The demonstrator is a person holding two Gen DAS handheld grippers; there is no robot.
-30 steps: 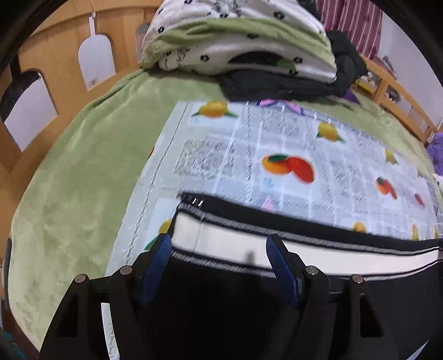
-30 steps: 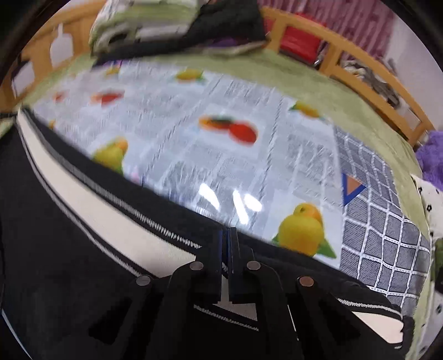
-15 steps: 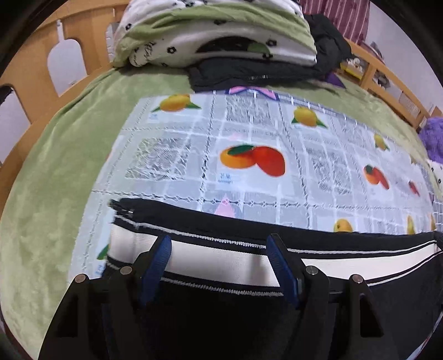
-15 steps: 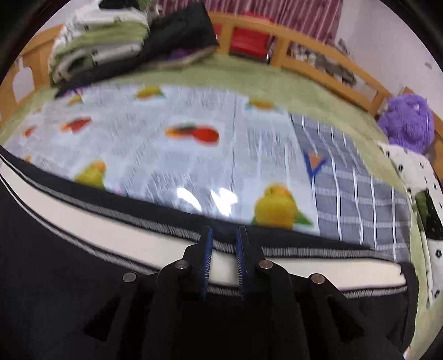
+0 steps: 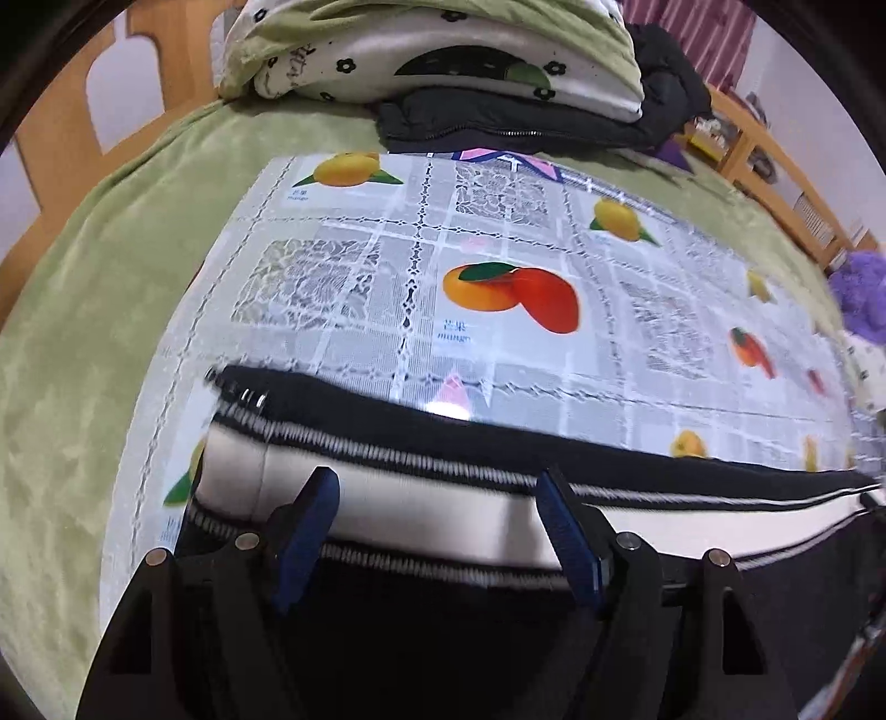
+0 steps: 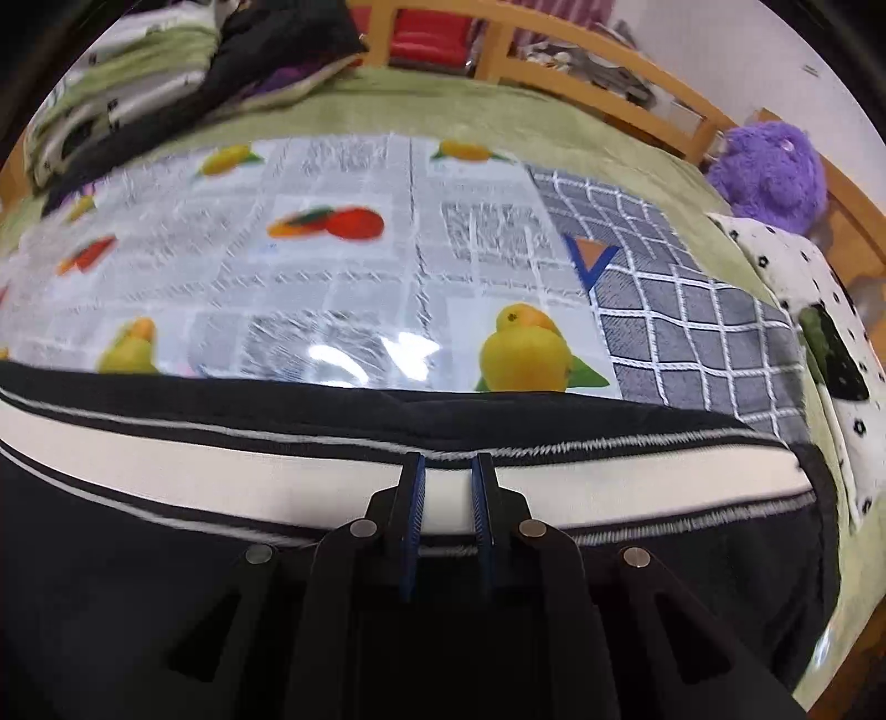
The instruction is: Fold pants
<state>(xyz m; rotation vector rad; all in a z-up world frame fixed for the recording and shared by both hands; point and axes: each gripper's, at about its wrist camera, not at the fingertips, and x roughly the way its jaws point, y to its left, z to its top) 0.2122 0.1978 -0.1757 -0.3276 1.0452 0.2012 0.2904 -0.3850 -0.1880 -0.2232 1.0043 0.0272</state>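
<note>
So the black pants with the white side stripe are lying flat across the near part of the bed, on top of a glossy fruit-print sheet that's spread over the green blanket. The stripe runs left to right right under both tools.

Left tool is wide open, blue pads well apart, hovering over the left end of the stripe near the zippered end of the pants. Nothing is pinched between them. Right tool has just a narrow gap between its pads, sitting over the stripe further right; the fabric lies flat below it, not gripped.

At the far end there's folded flowery bedding stacked on a dark jacket. Wooden bed rail runs along the far right side, with a purple plush toy beside it and a grey checked cloth right of the fruit sheet.
</note>
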